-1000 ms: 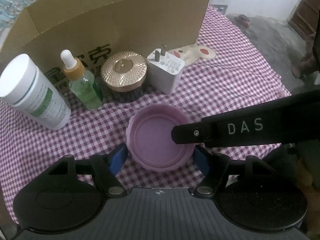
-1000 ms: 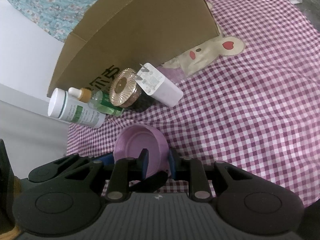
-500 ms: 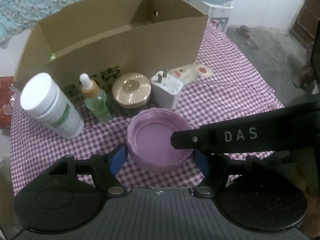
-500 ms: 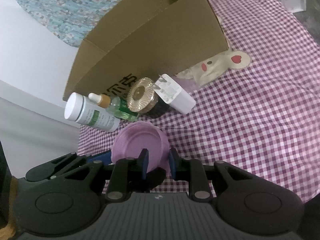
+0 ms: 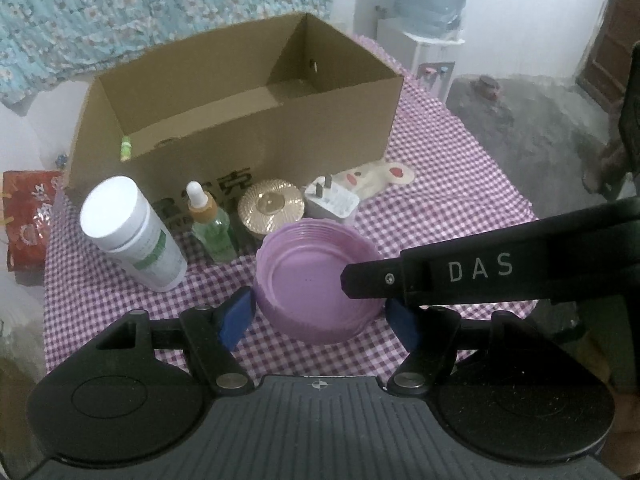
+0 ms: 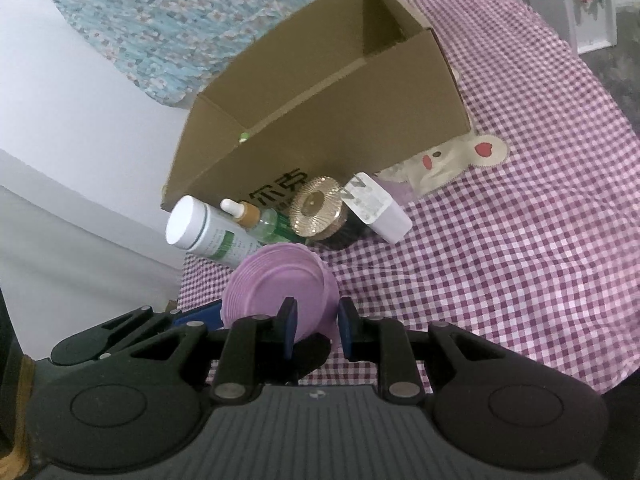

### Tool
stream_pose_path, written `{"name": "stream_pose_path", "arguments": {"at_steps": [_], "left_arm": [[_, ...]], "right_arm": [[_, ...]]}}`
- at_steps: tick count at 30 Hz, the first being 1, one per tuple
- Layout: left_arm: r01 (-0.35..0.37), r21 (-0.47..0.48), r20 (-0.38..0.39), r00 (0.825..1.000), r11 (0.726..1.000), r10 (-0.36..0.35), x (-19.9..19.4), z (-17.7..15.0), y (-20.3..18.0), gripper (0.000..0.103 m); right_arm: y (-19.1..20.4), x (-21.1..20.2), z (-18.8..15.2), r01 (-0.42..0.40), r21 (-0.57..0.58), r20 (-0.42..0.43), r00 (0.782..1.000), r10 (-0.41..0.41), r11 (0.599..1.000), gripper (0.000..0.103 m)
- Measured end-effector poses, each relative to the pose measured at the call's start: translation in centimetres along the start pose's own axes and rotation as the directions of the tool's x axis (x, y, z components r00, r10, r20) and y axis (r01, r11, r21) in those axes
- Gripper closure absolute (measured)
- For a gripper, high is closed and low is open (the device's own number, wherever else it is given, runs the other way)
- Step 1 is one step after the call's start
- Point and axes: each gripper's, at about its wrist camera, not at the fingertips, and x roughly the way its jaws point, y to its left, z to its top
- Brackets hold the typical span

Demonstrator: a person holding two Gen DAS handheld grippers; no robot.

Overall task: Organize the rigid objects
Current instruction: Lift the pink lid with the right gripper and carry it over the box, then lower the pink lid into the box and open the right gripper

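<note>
A purple plastic lid (image 5: 316, 276) lies open side up between the blue pads of my left gripper (image 5: 322, 312), which closes on its sides. My right gripper (image 6: 316, 326) is shut on the lid's rim (image 6: 280, 280); its black finger (image 5: 440, 276) reaches across the left wrist view. The lid is lifted above the checked cloth. Behind it stand a white bottle (image 5: 128, 232), a green dropper bottle (image 5: 210, 224), a gold-lidded jar (image 5: 271, 206) and a white plug adapter (image 5: 332, 202). An open cardboard box (image 5: 240, 120) stands behind them.
A purple checked cloth (image 6: 500, 260) with a rabbit patch (image 6: 452, 160) covers the table. A red packet (image 5: 28, 216) lies at the table's left edge. A water dispenser (image 5: 432, 40) stands beyond the box. The box holds a small green item (image 5: 126, 148).
Both grippers have risen with the purple lid; the bottles, jar and adapter look smaller and lower, and the inside of the box has come into view.
</note>
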Motion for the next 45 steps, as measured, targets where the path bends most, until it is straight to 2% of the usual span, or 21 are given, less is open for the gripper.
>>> {"name": "stream_pose_path", "arguments": {"at_steps": [9, 16, 21, 28, 33, 37, 41, 45], "left_arm": [[-0.03, -0.01, 0.103, 0.994, 1.0, 0.031, -3.7, 1.5, 1.4, 0.033], [-0.073, -0.019, 0.192, 0.979, 0.997, 0.075, -5.8, 4.3, 3.9, 0.033], [-0.061, -0.061, 0.197, 0.978, 0.996, 0.072, -5.8, 7.2, 6.9, 0.033], [-0.005, -0.136, 0.111, 0.994, 0.991, 0.02, -2.8, 12.3, 12.4, 0.033], [-0.059, -0.109, 0.039, 0.997, 0.992, 0.064, 0.7, 15.9, 13.9, 0.033], [-0.124, -0.035, -0.018, 0.992, 0.992, 0.124, 4.3, 17.9, 14.1, 0.033], [-0.142, -0.002, -0.095, 0.985, 0.99, 0.141, 8.1, 19.1, 14.9, 0.033], [-0.154, -0.008, -0.153, 0.977, 0.988, 0.151, 10.9, 19.6, 15.9, 0.033]], "right_arm": [[3.5, -1.6, 1.6, -0.01, -0.076, 0.051, 0.999, 0.014, 0.997, 0.079], [7.8, -1.8, 5.3, -0.038, -0.169, 0.094, 0.994, 0.054, 0.985, 0.079], [9.6, -0.3, 9.3, -0.082, -0.184, 0.074, 0.993, 0.097, 0.979, 0.079], [10.2, 3.8, 16.0, -0.112, -0.157, 0.001, 0.994, 0.114, 0.981, 0.079], [9.3, 8.6, 20.9, -0.121, -0.094, -0.072, 0.991, 0.114, 0.988, 0.079], [8.0, 13.0, 23.8, -0.109, -0.05, -0.13, 0.986, 0.101, 0.993, 0.079], [6.2, 17.0, 25.6, -0.1, 0.004, -0.185, 0.978, 0.099, 0.995, 0.079], [4.6, 20.3, 26.6, -0.093, 0.046, -0.226, 0.969, 0.101, 0.995, 0.079]]}}
